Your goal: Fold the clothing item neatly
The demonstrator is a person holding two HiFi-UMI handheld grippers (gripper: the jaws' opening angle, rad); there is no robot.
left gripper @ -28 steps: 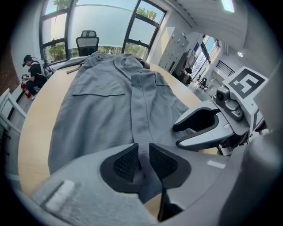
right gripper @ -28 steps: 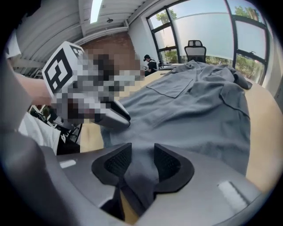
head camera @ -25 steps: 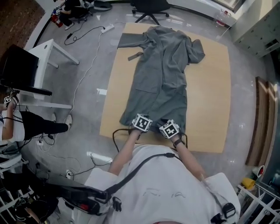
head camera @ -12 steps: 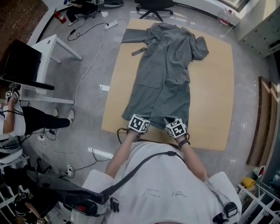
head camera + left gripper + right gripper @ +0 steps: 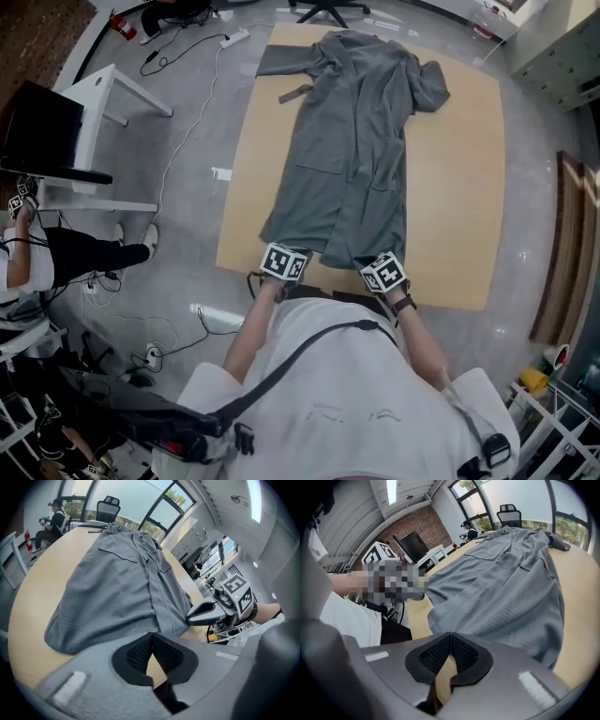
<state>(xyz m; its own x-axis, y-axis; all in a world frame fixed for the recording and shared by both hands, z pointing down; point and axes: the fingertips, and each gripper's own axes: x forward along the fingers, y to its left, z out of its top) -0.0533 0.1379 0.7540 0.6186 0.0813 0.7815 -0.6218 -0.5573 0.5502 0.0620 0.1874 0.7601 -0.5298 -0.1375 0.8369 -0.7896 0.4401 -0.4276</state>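
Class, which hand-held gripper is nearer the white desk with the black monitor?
Left. The left hand-held gripper sits at the grey robe's hem corner on the white desk's side. The right hand-held gripper sits at the opposite hem corner, farther from it.

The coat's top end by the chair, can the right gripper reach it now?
Probably not. The right gripper sits shut at the coat's near hem, a whole coat-length from the top end.
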